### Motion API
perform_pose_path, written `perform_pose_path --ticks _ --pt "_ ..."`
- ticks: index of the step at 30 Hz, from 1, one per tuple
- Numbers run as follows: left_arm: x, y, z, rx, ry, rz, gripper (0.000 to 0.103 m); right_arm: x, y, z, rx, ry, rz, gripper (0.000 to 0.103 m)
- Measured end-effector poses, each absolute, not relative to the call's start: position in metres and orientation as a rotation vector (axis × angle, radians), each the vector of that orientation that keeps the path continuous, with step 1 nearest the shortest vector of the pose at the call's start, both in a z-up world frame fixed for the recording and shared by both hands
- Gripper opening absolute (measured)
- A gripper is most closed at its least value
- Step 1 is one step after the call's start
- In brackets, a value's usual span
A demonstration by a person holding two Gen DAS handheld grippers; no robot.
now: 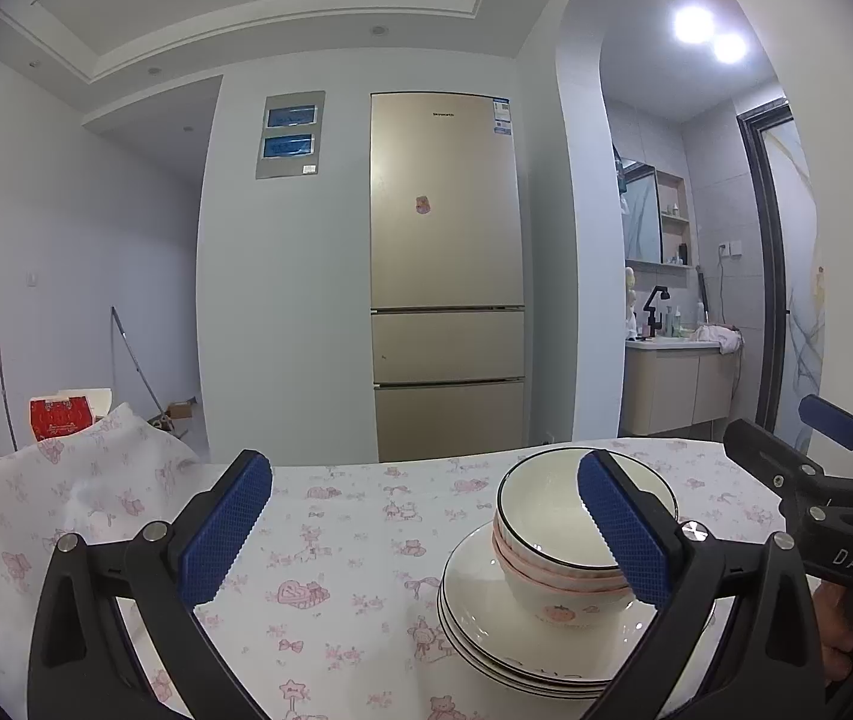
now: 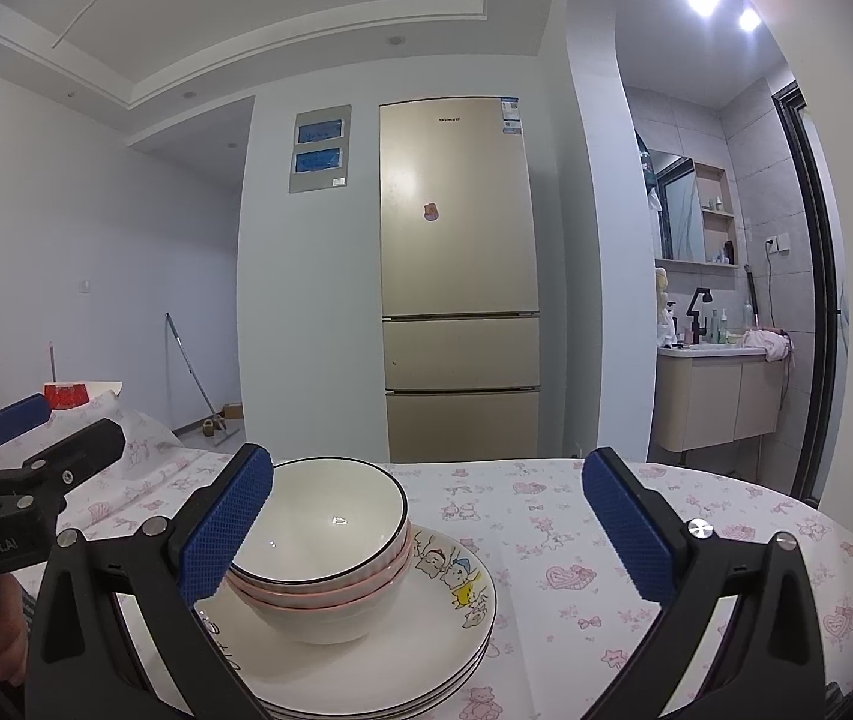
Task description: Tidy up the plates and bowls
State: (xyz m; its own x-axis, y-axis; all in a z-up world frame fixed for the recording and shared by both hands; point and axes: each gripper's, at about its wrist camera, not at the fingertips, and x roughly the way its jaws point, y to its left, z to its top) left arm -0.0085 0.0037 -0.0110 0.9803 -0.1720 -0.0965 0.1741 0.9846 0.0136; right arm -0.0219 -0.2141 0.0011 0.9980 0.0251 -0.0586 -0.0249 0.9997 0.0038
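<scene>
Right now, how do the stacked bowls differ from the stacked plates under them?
The bowls are deep, with pink ribbed outer bands; the plates are flat and wide, the top one carrying a cartoon print. The bowls nest on top; the plates rest on the tablecloth. Both are white with thin dark rims. Neither the left gripper nor the right gripper grips them.

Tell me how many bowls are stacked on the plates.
3 bowls, nested one inside another on the plates, by the rims showing at the stack's side. A further one hidden inside the nest can't be ruled out.
</scene>
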Motion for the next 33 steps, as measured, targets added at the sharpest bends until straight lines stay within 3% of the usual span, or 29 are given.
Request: perform_pose_path --ticks 33 --pt "-0.0082 0.0025 -0.0104 0.029 0.098 -0.173 0.103 -0.0278 -0.2071 0.0062 -0.011 0.050 0.028 0.103"
